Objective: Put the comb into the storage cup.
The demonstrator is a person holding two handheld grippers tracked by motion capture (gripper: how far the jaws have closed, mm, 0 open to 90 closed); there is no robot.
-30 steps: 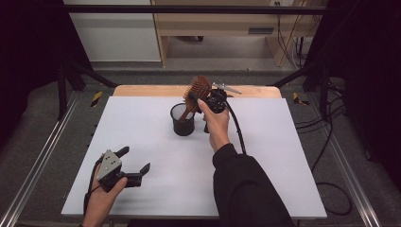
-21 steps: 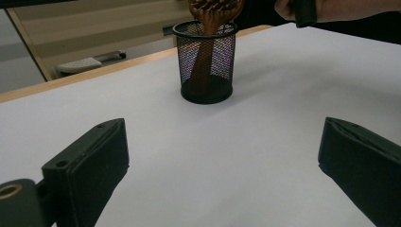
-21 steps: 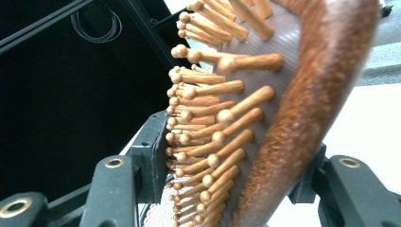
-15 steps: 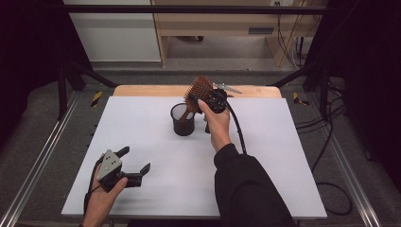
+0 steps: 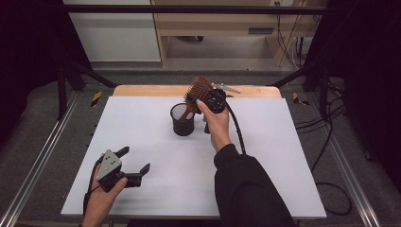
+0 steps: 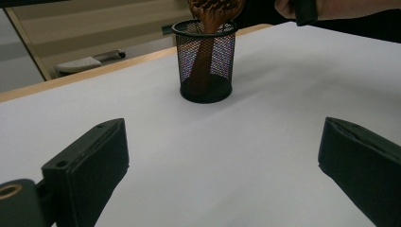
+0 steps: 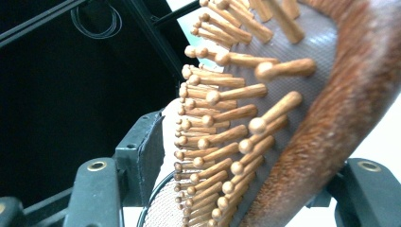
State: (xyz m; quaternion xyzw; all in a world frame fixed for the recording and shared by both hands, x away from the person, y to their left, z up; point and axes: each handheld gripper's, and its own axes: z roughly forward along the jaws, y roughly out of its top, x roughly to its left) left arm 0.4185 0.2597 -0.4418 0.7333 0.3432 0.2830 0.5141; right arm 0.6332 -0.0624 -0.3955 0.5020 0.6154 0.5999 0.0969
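- We see the left gripper (image 5: 135, 165) resting near the table's (image 5: 293, 156) front left corner, a hand under it; in the left gripper view its jaws stand wide apart with bare white surface between them, holding nothing.
- Toward the middle of the far edge stands a black mesh cup (image 5: 182, 119); a wooden hairbrush (image 5: 198, 91) leans in it, handle down inside, bristled head tilted up over the rim.
- Just beside the cup, the right gripper (image 5: 196, 97) is at the brush head. Its jaws have just been opening; in the right gripper view the head lies between them, and we cannot tell whether the pads press on it.
- We judge the placing nearly done: the brush sits in the cup, and letting go and pulling clear remain.
- Open white surface lies to the right of the cup and toward the near edge, well apart from everything; the far wooden edge runs close behind the cup.
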